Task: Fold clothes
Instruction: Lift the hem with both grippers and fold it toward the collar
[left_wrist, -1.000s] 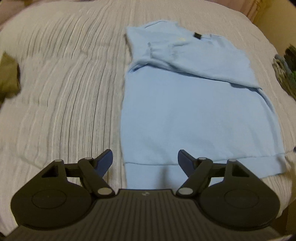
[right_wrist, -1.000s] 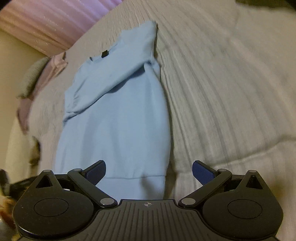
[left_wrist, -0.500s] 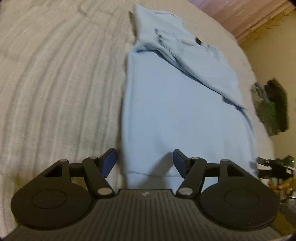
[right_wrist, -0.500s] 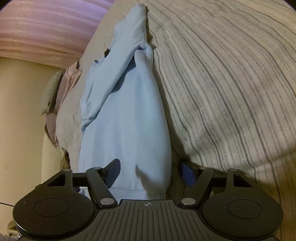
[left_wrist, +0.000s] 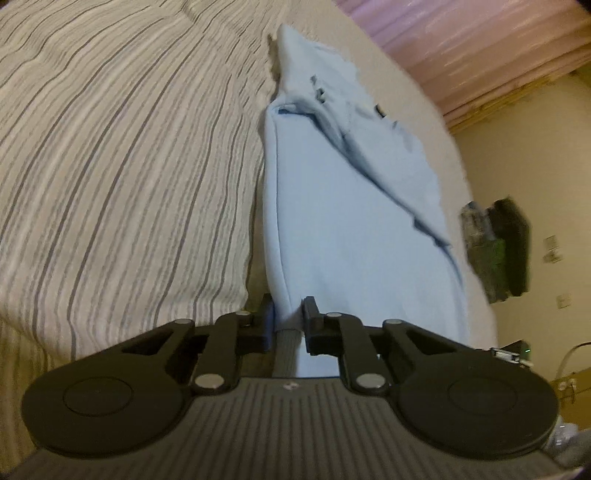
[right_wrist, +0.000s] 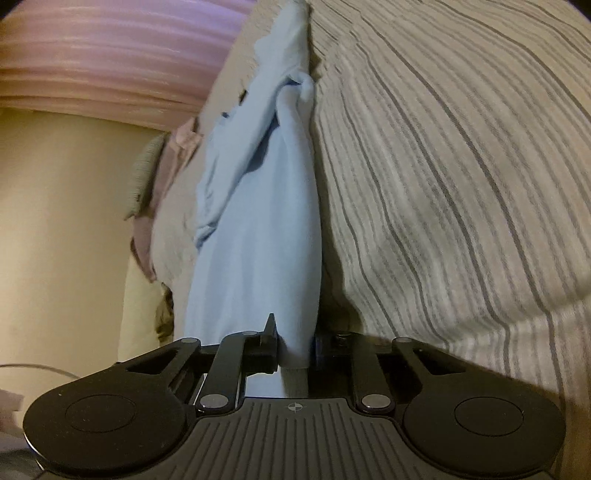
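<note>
A light blue sweatshirt (left_wrist: 351, 229) lies on a striped bedspread (left_wrist: 129, 166), its sleeves folded across the chest. My left gripper (left_wrist: 288, 317) is shut on the sweatshirt's bottom hem at one corner. In the right wrist view the same sweatshirt (right_wrist: 266, 221) runs away from the camera, and my right gripper (right_wrist: 295, 343) is shut on the hem at the other corner. Both grippers sit low at the bed's near edge. The pinched hem hides the pads.
A pile of dark and green clothes (left_wrist: 495, 243) lies on the bed beyond the sweatshirt. Pink and grey garments (right_wrist: 162, 162) lie at the bed's far side. A pink curtain (right_wrist: 110, 55) and a beige wall (right_wrist: 62, 221) stand behind. The striped bedspread (right_wrist: 461, 166) stretches beside the sweatshirt.
Both grippers dropped to the sweatshirt's bottom hem and closed on it, one at each corner. They were open a second ago.
</note>
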